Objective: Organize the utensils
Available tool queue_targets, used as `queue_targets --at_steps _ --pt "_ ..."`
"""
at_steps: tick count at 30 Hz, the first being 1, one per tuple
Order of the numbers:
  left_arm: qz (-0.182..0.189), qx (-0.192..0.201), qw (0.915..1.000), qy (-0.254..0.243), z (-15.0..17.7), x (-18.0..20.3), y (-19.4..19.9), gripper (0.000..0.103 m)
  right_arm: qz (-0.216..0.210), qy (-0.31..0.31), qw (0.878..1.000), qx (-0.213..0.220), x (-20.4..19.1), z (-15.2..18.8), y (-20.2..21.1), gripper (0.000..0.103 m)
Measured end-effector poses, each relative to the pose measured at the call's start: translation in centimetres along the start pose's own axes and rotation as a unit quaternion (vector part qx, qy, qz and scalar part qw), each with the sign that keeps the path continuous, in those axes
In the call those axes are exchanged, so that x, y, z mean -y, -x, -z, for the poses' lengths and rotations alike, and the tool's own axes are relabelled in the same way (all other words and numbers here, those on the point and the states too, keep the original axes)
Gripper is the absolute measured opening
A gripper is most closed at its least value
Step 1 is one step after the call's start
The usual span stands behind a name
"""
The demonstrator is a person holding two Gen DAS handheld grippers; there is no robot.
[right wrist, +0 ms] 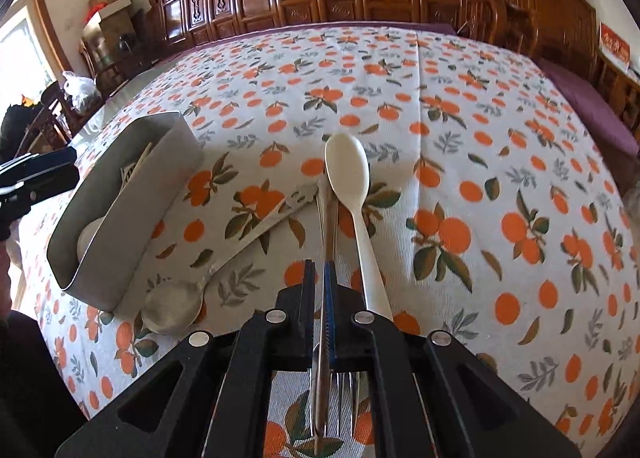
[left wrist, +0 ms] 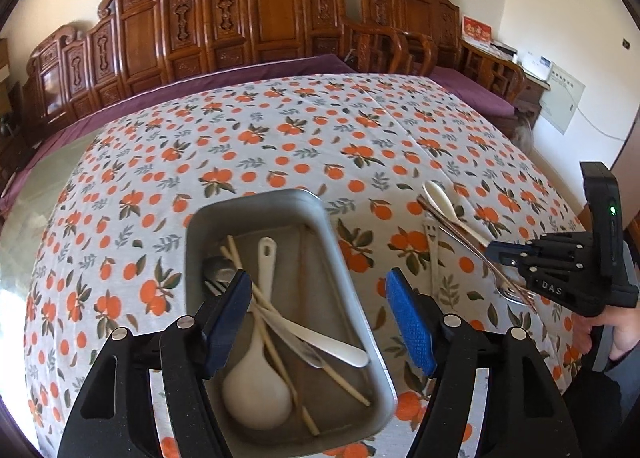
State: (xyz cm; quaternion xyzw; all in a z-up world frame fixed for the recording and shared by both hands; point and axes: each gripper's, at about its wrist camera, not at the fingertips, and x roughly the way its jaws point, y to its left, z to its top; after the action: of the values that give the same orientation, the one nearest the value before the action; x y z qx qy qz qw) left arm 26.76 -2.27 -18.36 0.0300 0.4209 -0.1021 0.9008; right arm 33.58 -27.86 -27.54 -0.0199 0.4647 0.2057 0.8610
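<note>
The left claw (left wrist: pixel 316 322), blue pads spread apart, hovers over the rectangular grey metal tray (left wrist: pixel 352 258) holding white spoons and chopsticks. On the orange-print bench (right wrist: pixel 480 138), the right claw (right wrist: pixel 319 290) is clamped on a slim metal utensil handle (right wrist: pixel 329 226), beside a cream plastic spoon (right wrist: pixel 352 186).

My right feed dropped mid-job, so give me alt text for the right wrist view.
The right gripper is shut on a thin metal utensil handle, with fork tines showing below its fingers. A white plastic spoon lies just right of it on the orange-print tablecloth; to the left, a metal spoon sits beside the metal tray.
</note>
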Motion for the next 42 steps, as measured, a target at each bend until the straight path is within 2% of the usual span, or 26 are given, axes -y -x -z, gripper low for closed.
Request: queue_targets --at_steps 10,19,22,34,42 --pt "0.012 -0.01 0.9995 -0.027 0.6 3.0 -0.7 0.066 -0.007 -0.006 1.0 -0.009 0.0 0.2 -0.5 0.007" --pt "0.015 -0.014 0.9992 -0.035 0.7 4.3 -1.2 0.066 0.013 0.019 1.0 -0.008 -0.5 0.1 -0.7 0.007" --pt "0.014 -0.015 0.9991 -0.037 0.8 4.5 -1.3 0.066 0.037 0.048 0.998 -0.006 -1.4 0.2 -0.7 0.008" --pt "0.01 -0.02 0.9989 -0.042 0.8 5.3 -1.8 0.066 0.053 0.069 0.996 -0.009 -1.4 0.2 -0.8 0.009" --pt "0.009 -0.024 0.9986 -0.047 0.9 6.1 -2.2 0.066 0.039 0.061 0.997 -0.008 -1.1 0.3 -0.4 0.006"
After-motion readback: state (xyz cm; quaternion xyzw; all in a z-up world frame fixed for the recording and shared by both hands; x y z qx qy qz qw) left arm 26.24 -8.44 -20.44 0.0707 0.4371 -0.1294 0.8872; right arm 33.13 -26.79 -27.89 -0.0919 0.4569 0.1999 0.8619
